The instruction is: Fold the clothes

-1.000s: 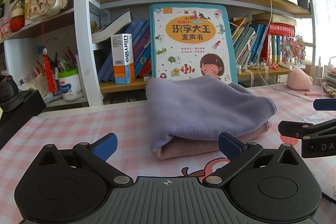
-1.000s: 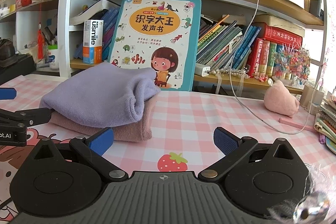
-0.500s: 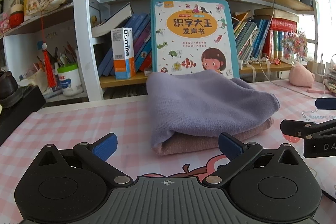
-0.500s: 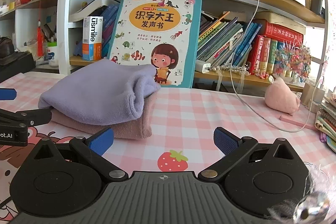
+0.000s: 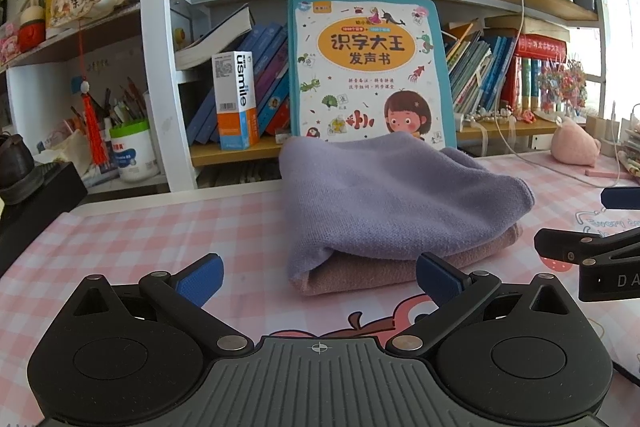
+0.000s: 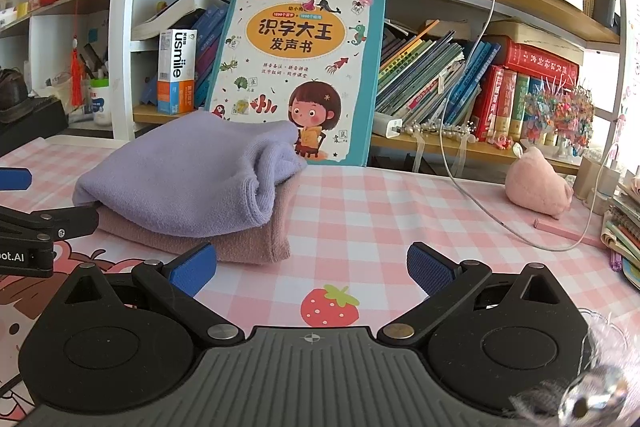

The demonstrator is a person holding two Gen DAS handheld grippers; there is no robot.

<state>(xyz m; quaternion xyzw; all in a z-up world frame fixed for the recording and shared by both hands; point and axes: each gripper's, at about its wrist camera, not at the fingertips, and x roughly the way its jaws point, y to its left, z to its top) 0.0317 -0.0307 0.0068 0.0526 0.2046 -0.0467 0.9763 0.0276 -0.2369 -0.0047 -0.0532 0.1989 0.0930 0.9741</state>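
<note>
Both tongs, left [image 5: 318, 277] and right [image 6: 312, 265], gape empty before stacked soft, light folded cloths, lilac [image 5: 392, 203] over pink [image 5: 372, 269]; best gripped at a thick folded edge.

Folded lilac cloth [image 6: 188, 171] atop pink cloth [image 6: 256, 239], right claw [image 6: 312, 269] agape alongside.

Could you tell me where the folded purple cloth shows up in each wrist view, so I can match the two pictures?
Left wrist view: the purple cloth lies centre, slightly right, on top of a pink cloth.
Right wrist view: the purple cloth lies left of centre, on the same pink cloth.
Shared landmark: the children's book standing just behind the pile.
</note>
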